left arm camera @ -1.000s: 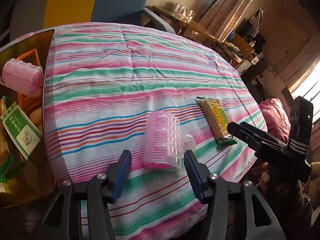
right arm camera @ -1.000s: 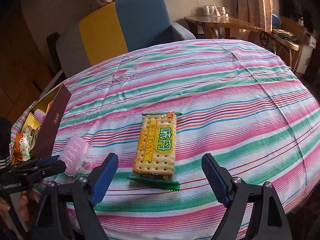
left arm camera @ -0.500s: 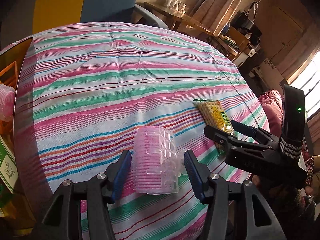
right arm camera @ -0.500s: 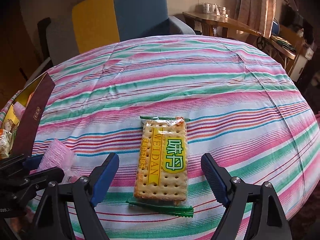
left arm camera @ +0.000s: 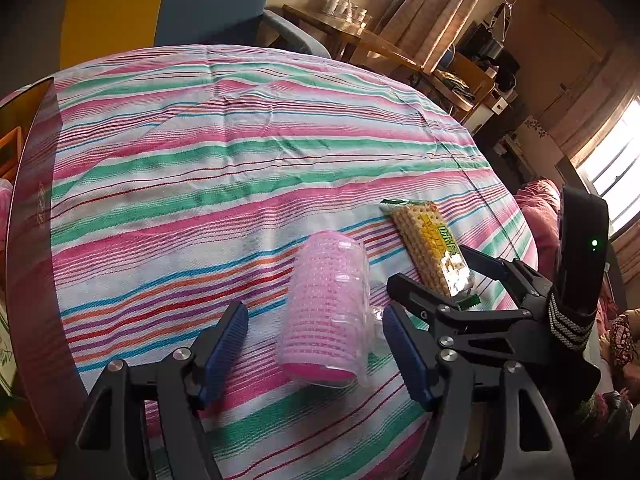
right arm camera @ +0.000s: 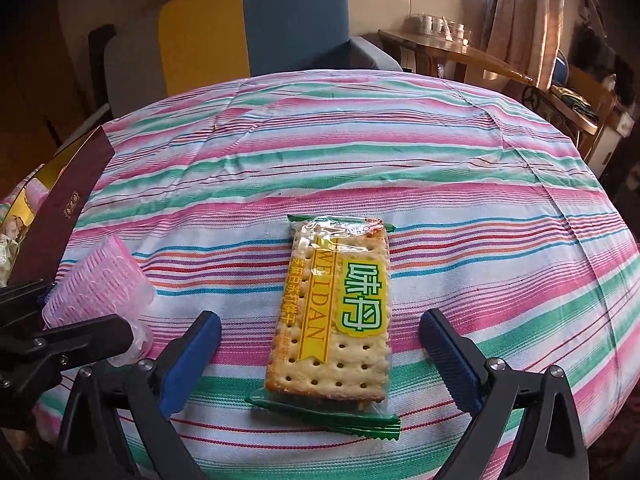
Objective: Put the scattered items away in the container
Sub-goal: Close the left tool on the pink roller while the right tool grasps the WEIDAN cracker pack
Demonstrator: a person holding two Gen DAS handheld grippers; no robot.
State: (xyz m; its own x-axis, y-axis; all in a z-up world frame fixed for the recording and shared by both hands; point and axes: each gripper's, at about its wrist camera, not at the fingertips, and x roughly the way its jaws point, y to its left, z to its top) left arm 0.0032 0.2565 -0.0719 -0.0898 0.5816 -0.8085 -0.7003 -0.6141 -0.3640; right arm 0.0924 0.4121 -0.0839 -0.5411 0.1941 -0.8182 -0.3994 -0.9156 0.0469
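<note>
Nearest to us, our left gripper has just been opening its jaws, and they stand spread on either side of the pink hair roller in its clear plastic sleeve. The roller lies on its side on the striped cloth, lengthwise between the blue pads, with a gap showing on each side, so nothing presses on it.

Just beside it, our right gripper has also just been widening its jaws. They stand fully spread around the near end of the cracker packet, a flat pack of pale crackers with a yellow and green label and green crimped ends. The pads are clear of the packet on both sides, and it lies flat on the cloth, its long axis running away from us. Roller and packet lie near each other but do not touch.

At the left edge of the tabletop sits the container, a dark maroon box with a yellow inner wall; some wrapped items show inside it, too small to tell apart.

Beyond the tabletop stands a yellow and blue armchair. Farther off is a wooden side table carrying a tray of white cups, with curtains by the window behind.
</note>
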